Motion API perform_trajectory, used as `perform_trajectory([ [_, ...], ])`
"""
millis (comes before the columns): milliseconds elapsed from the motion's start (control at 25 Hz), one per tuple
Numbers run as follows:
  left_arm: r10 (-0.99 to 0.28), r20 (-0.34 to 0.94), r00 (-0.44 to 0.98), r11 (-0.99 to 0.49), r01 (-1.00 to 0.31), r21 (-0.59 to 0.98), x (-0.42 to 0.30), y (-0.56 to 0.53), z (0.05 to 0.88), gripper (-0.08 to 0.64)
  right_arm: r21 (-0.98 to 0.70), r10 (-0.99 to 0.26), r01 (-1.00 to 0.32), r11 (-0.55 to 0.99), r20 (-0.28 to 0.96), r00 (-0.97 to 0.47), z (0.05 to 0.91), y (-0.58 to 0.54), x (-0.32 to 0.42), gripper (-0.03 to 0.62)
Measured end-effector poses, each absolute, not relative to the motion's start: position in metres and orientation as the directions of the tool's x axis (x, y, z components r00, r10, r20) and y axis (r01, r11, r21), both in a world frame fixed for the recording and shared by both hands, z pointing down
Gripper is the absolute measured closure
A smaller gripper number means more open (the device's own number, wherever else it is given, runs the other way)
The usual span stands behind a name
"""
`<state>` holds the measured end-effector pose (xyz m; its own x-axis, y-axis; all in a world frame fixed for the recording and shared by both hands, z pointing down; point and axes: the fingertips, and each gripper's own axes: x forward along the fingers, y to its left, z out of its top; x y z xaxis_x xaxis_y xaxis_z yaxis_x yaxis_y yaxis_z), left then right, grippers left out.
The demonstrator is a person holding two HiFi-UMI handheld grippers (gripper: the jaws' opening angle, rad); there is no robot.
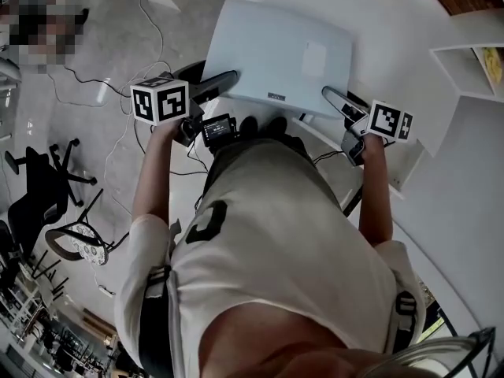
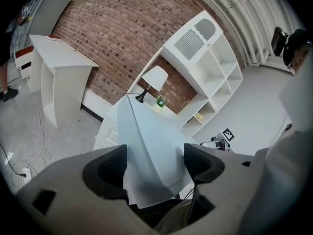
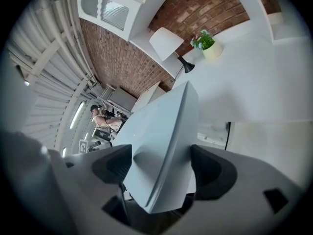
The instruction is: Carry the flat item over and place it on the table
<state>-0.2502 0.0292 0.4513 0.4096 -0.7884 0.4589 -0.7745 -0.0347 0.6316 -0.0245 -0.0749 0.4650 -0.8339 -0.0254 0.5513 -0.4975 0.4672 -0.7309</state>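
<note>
Both ends are clamped wide-jawed, left tool (image 1: 222,82) and right tool (image 1: 334,98), on the pale grey-blue flat panel (image 1: 276,53); lower them together, level, onto the white worktop (image 1: 394,30).

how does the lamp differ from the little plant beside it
The lamp has a white shade on a thin black stem; the plant is green leaves in a pale pot. The lamp stands taller than the plant. The lamp's foot hides behind the panel in the right gripper view; the plant's pot shows whole. Both sit at the white table's far end, by the brick wall.
</note>
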Motion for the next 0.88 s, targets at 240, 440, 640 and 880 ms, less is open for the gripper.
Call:
perform_trajectory([
  [240, -0.760, 0.505, 0.411, -0.027, -0.795, 0.606, -0.237, -0.008, 0.458, 0.204, -0.758, -0.032, -0.493, 0.426, 0.532, -0.846, 0.480, -0.113, -0.012, 0.229],
  [440, -0.738, 0.520, 0.431, -0.034, -0.793, 0.609, -0.230, -0.026, 0.469, 0.204, -0.759, -0.056, -0.531, 0.376, 0.553, -0.831, 0.497, -0.118, 0.000, 0.228],
  [640, -0.679, 0.537, 0.501, -0.089, -0.782, 0.617, -0.230, -0.090, 0.493, 0.204, -0.738, -0.117, -0.595, 0.317, 0.592, -0.797, 0.519, -0.163, 0.006, 0.227],
  [880, -0.587, 0.559, 0.585, -0.163, -0.762, 0.627, -0.236, -0.147, 0.530, 0.204, -0.687, -0.207, -0.693, 0.218, 0.661, -0.721, 0.548, -0.199, 0.004, 0.222],
])
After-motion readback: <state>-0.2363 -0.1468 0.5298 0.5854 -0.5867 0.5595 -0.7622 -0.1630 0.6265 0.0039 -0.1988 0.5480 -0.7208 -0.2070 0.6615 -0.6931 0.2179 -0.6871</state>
